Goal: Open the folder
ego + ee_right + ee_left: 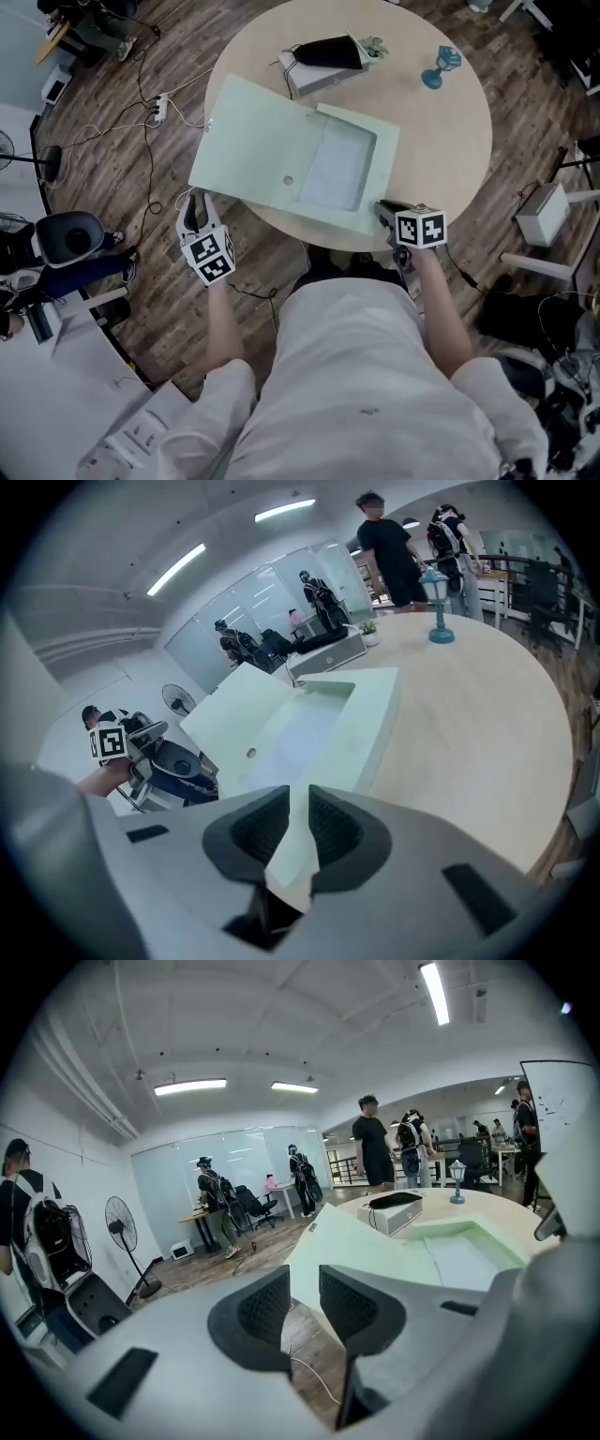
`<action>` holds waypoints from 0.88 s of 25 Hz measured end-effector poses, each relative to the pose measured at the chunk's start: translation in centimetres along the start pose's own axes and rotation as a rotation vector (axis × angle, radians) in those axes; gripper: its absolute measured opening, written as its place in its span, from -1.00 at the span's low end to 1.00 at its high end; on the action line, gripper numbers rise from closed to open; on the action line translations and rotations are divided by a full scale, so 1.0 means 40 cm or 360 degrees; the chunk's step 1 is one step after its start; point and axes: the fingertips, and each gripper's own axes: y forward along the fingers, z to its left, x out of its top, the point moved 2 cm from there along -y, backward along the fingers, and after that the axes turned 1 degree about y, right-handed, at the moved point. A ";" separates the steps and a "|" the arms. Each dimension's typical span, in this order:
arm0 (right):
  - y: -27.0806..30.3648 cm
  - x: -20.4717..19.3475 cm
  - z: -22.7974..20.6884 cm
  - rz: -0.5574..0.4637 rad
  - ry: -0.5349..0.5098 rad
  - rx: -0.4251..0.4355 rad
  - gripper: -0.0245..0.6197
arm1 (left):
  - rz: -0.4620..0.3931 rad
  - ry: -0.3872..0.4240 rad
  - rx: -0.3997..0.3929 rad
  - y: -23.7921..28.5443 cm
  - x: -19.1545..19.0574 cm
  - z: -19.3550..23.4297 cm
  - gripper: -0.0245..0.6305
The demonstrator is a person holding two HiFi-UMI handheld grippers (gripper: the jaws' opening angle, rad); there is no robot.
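The right hand-held gripper (298,810) is clamped on the folder (286,719): a pale green flap at the folder's near right corner runs between its two pads. In the head view the right hand-held gripper (382,209) sits at the near rim of the round worktop (445,141). The left hand-held gripper (305,1290) holds its jaws a narrow gap apart with nothing between them. It hangs off the worktop over the wooden floor (155,47), just below the near left edge of the folder's lid, not touching it.

The folder (272,155) lies open. Its shallow tray, with a white sheet inside, rests on the worktop close to the near rim. The lid is spread out to the left, and its left edge juts past the worktop's rim.

A grey box (319,73) topped by a dark object stands just beyond the folder's far edge. A small blue ornament (438,68) stands well apart on the far right. The worktop right of the folder is bare. Cables and a power strip (159,108) lie on the floor to the left.
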 end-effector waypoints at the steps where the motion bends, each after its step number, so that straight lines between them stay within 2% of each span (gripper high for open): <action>1: -0.004 0.014 0.007 -0.0011 -0.0026 0.0017 -0.71 | -0.0008 -0.0011 0.0000 -0.010 0.005 -0.013 -0.64; 11: -0.091 0.112 0.073 -0.0152 -0.0267 0.0147 -0.72 | -0.0118 -0.0072 -0.0102 -0.130 0.097 -0.192 -0.64; 22: -0.234 0.155 0.127 -0.0364 -0.0486 0.0249 -0.77 | -0.0248 -0.0152 -0.0260 -0.274 0.202 -0.392 -0.68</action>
